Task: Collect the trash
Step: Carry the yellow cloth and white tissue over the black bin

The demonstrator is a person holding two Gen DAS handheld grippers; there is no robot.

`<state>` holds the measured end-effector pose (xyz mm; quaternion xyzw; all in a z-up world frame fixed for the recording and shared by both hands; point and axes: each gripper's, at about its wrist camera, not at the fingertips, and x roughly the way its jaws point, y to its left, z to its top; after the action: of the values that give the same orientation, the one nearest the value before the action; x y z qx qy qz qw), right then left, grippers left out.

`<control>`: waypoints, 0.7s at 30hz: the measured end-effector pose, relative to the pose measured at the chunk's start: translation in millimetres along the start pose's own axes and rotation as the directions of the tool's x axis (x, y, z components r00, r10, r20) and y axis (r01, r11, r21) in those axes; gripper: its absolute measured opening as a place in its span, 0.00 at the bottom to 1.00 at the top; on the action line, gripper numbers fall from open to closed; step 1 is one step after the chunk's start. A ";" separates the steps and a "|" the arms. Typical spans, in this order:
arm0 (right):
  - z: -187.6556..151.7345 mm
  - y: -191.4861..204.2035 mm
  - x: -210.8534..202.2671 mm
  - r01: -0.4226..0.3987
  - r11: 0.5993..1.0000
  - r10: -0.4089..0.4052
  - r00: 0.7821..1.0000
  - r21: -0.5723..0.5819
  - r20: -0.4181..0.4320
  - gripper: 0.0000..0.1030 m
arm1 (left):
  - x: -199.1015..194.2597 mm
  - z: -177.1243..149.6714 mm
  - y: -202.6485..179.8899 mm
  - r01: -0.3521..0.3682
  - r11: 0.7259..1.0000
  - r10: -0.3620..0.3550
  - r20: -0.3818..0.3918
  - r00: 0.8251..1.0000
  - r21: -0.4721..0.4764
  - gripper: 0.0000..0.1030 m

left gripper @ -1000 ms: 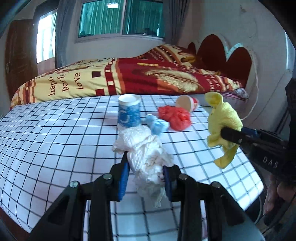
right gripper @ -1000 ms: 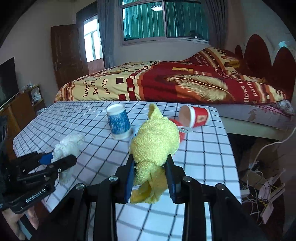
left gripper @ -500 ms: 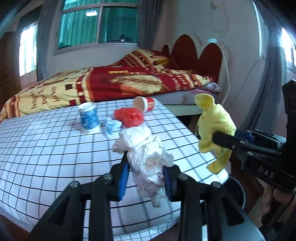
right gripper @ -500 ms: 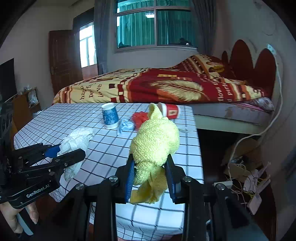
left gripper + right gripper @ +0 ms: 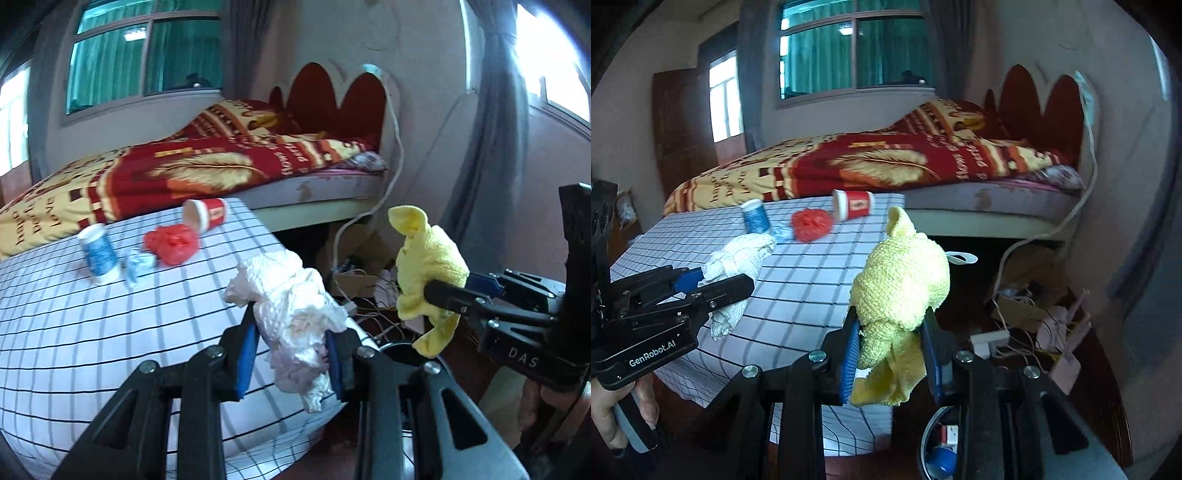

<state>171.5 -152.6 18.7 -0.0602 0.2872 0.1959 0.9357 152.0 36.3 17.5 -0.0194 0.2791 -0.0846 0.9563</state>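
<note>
Bedroom cleanup, by the count: 2 paper cups on the checked table (image 5: 92, 325), one blue cup (image 5: 98, 254) upright, one red cup (image 5: 207, 216) on its side. 1 red crumpled bag (image 5: 171, 243). 1 small blue-white wrapper (image 5: 138, 264). 1 white tissue wad (image 5: 291, 314), 1 yellow cloth (image 5: 905, 291). 2 grippers w/ blue pads. 1 bed (image 5: 886, 166), 1 round bin (image 5: 942, 450).

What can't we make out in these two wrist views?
- Bin: right wrist view, mostly hidden behind the right gripper; contents unclear.
- Yellow cloth: lower folds hidden by pads.
- Red cup: print too small.
- Small blue wad: left wrist view, too small to identify.
</note>
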 end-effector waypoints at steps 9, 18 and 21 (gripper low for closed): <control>-22.9 -44.1 -12.7 0.067 0.996 -0.066 0.997 0.061 -0.026 0.32 | 20.4 -3.7 -45.8 0.086 0.995 -0.084 -0.040 0.996 0.050 0.33; -47.3 -79.4 -28.7 0.129 0.985 -0.123 0.991 0.115 -0.056 0.32 | 35.1 -8.7 -92.4 0.159 0.982 -0.152 -0.078 0.985 0.097 0.33; -56.0 -90.7 -30.8 0.146 0.981 -0.138 0.988 0.129 -0.071 0.32 | 39.7 -12.7 -104.3 0.180 0.978 -0.170 -0.095 0.981 0.108 0.33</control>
<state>155.7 -258.5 -10.4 -0.0235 0.3236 0.1068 0.9399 162.3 -73.2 -5.5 0.0155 0.3114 -0.1854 0.9319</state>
